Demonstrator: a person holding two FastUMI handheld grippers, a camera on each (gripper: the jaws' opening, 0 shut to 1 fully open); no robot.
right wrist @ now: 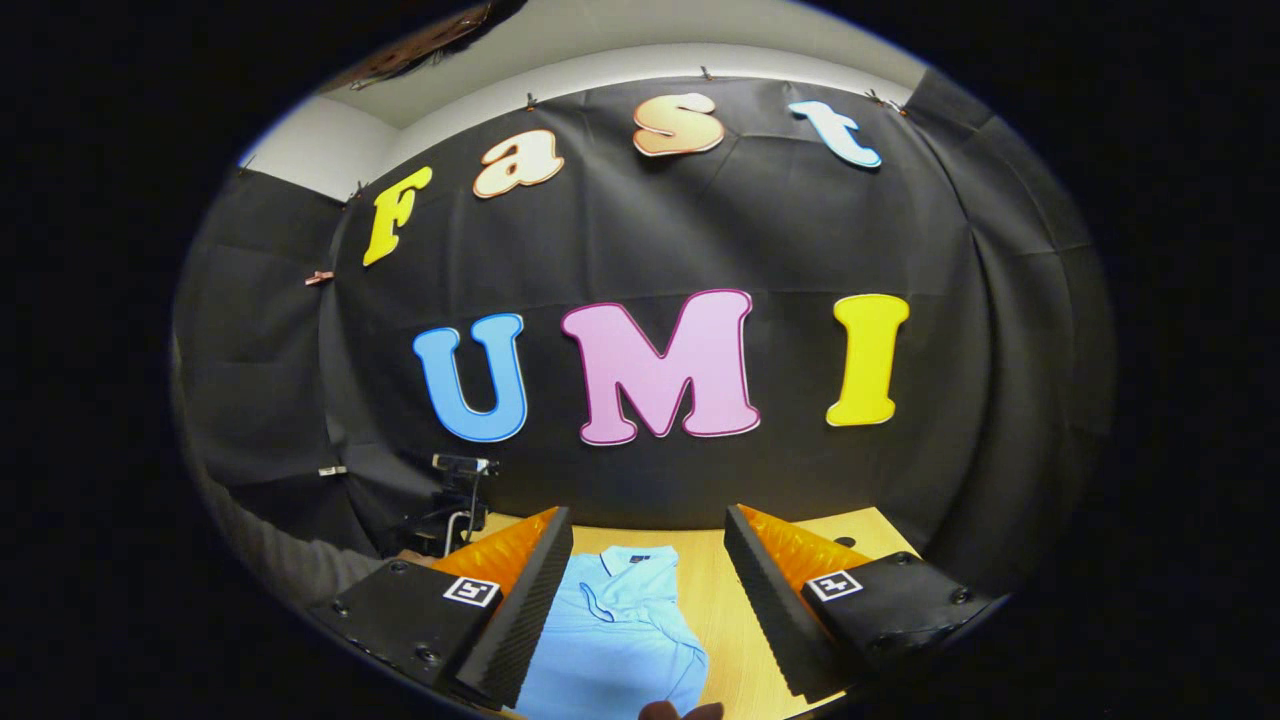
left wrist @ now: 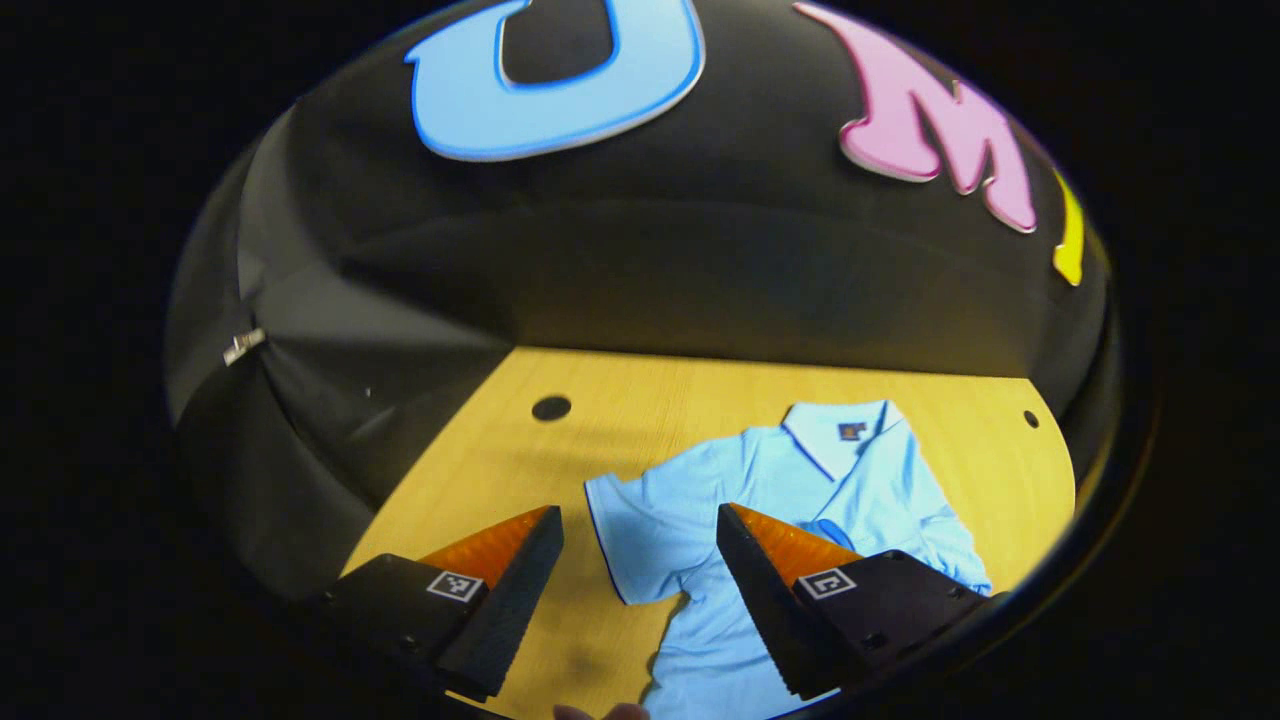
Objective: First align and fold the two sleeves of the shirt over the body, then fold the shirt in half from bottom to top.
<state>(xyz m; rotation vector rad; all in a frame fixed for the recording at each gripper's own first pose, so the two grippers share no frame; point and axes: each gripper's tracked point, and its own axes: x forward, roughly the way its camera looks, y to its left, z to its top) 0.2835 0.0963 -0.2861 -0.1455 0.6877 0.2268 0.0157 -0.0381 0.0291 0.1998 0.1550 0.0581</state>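
A light blue polo shirt lies flat on the wooden table, collar toward the far wall. One short sleeve spreads out to the side, and the other side looks bunched in over the body. My left gripper hangs open above the spread sleeve, holding nothing. In the right gripper view the shirt lies below and between the fingers, collar away from me. There my right gripper stands open and holds nothing.
The table has round holes near its far edge. Black cloth walls close it in at the back and sides. A small camera on a stand is at the far left, and a person's sleeve shows beside it.
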